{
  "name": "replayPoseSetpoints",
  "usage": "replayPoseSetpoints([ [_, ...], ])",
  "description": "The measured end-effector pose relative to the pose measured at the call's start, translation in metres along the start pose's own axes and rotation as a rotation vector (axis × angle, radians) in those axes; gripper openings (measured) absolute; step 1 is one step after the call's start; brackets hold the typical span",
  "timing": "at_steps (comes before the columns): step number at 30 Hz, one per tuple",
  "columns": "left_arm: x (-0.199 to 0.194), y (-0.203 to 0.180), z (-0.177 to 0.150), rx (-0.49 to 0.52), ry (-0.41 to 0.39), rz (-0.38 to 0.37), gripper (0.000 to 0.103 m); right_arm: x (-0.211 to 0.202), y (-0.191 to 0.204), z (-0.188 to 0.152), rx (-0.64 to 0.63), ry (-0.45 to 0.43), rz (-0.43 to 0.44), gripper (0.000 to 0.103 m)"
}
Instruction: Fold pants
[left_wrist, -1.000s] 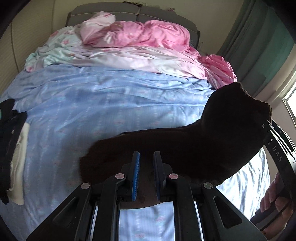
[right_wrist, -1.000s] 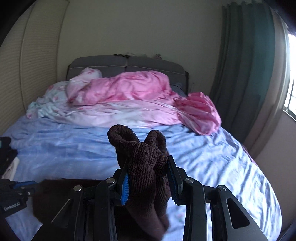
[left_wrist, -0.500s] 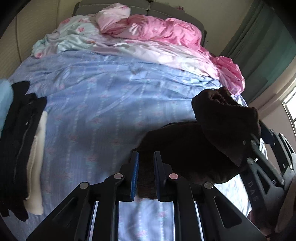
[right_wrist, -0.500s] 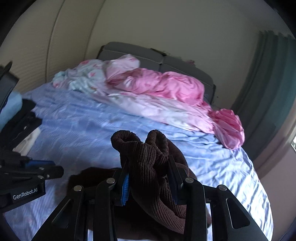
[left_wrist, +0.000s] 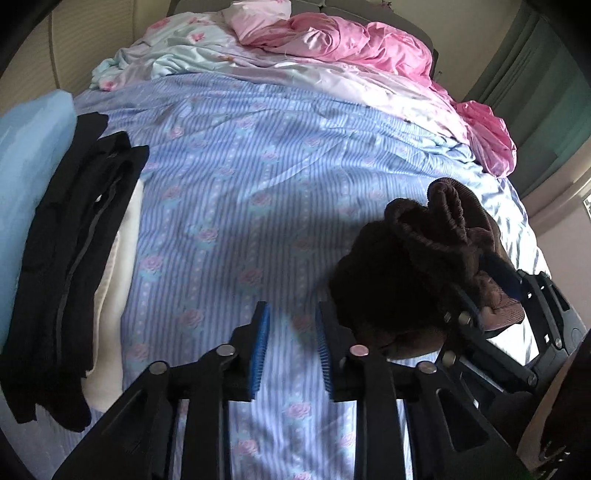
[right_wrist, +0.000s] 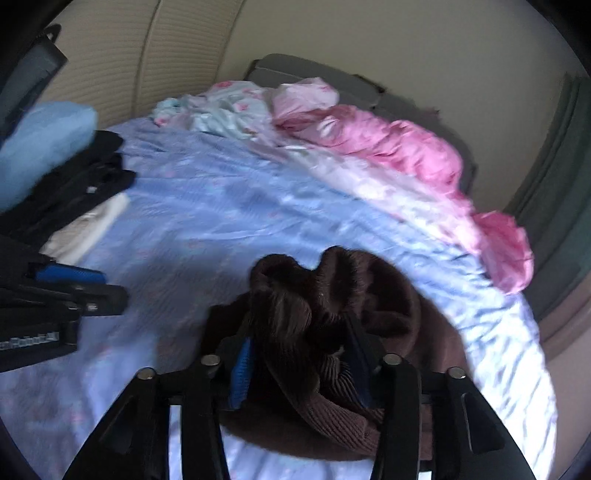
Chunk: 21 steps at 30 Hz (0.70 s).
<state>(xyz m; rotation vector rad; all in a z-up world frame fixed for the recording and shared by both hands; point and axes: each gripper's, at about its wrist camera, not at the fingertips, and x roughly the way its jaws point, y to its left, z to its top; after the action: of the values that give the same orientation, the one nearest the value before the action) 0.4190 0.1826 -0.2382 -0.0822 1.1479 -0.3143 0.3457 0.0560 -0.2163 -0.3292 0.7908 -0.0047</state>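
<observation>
The dark brown corduroy pants (right_wrist: 332, 314) lie bunched in a heap on the blue striped sheet (left_wrist: 240, 166). My right gripper (right_wrist: 299, 332) straddles the top of the bunch. Its jaws are opening: the fabric still sits between them, but the left blue pad shows bare. In the left wrist view the same bundle (left_wrist: 406, 266) sits at the right with the right gripper (left_wrist: 480, 284) on it. My left gripper (left_wrist: 292, 314) hovers over bare sheet just left of the pants. Its jaws are opening with nothing between them. It also shows at the left edge of the right wrist view as the left gripper (right_wrist: 114, 286).
A pile of black clothes (left_wrist: 74, 240) on a cream garment (left_wrist: 114, 295) lies along the bed's left side, beside a light blue cushion (left_wrist: 29, 166). Pink and pale bedding (left_wrist: 351, 40) is heaped at the headboard. A green curtain (left_wrist: 535, 92) hangs at the right.
Both grippers came down and leftward over the bed. The left gripper let go of the pants and now holds nothing. The right jaws widened and the bundle settled onto the sheet.
</observation>
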Motion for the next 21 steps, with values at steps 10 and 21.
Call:
replayPoseSetpoints([
  [10, -0.035, -0.029, 0.008, 0.082, -0.085, 0.029, 0.036, -0.042, -0.020, -0.009, 0.100, -0.053, 0.199, 0.054],
  [21, -0.011, -0.116, 0.037, 0.171, -0.108, -0.214, 0.058, -0.027, -0.162, -0.042, 0.401, -0.005, -0.107, 0.056],
])
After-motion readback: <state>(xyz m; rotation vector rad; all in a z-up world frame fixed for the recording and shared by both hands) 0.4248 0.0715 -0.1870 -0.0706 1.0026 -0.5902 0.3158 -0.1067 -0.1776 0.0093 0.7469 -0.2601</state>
